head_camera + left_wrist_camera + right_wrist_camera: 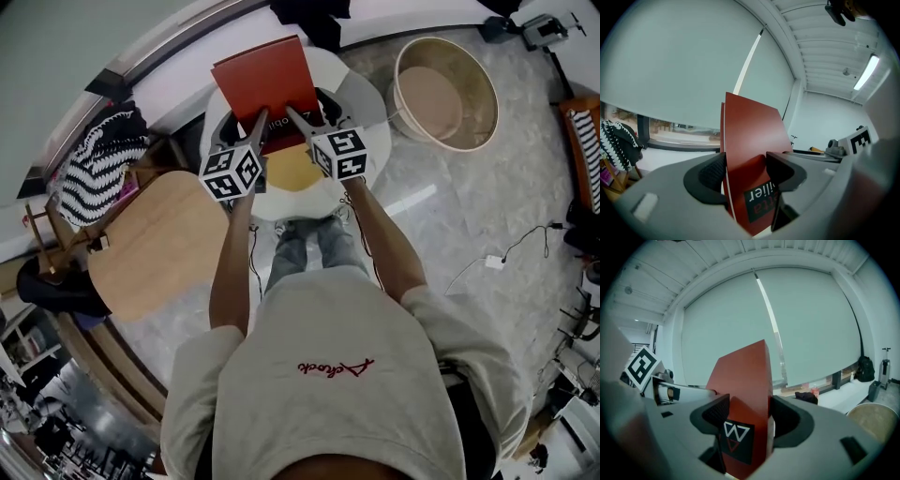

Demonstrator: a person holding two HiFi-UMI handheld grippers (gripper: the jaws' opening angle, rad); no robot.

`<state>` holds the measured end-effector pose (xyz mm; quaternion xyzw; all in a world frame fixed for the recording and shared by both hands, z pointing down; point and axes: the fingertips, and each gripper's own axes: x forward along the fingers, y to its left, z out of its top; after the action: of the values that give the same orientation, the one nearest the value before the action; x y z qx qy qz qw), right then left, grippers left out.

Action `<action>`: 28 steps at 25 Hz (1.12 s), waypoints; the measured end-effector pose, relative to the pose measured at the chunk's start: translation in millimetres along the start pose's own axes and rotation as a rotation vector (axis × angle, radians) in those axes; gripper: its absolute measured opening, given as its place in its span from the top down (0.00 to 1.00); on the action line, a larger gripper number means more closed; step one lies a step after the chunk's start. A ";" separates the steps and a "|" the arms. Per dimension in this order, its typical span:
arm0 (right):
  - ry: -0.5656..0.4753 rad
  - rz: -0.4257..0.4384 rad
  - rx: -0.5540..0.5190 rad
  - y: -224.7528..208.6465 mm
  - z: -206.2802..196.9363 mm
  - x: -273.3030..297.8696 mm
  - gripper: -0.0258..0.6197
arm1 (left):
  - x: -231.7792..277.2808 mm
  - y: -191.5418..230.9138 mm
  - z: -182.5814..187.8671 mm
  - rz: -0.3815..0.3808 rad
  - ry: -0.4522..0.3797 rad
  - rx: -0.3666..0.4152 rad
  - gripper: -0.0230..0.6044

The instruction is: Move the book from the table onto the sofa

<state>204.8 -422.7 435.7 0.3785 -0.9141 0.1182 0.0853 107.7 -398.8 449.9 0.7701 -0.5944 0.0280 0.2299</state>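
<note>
Item one, far left of my head view: one black-and-white striped fabric heaped on a wooden frame, with one round wooden top just beside it. Next comes my left gripper, one of two, its jaws pinching the near left edge of the one red book. The book is held between both grippers over the white round table; I cannot tell whether it touches the tabletop. One yellow item lies on that table, below the book. Then my right gripper, jaws clamped on the book's near right edge. Marker cubes: two, one per gripper. Further right is the one container, a round tub on the floor, its inside showing a flat tan bottom. One white cable lies on the floor to the right of it. View differences: only the left gripper view shows a black label with red and white lettering on one cover. Only the right gripper view shows a black label with a white W mark on the other cover, plus one dark bag by the window. The head view alone shows the yellow item.
</note>
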 end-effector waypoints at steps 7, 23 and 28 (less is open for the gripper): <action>0.066 -0.005 0.042 -12.0 -44.1 1.2 0.55 | 13.6 3.1 -41.8 0.004 0.066 -0.031 0.56; 0.259 -0.042 0.180 -31.0 -209.6 -15.7 0.55 | 33.6 11.2 -206.5 0.025 0.265 -0.131 0.56; 0.335 -0.031 0.200 -31.5 -266.3 -23.7 0.55 | 32.3 14.0 -266.2 0.045 0.321 -0.186 0.56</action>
<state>261.4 -353.6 689.6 0.3743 -0.8649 0.2683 0.1998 165.4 -327.5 702.3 0.7177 -0.5672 0.1007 0.3913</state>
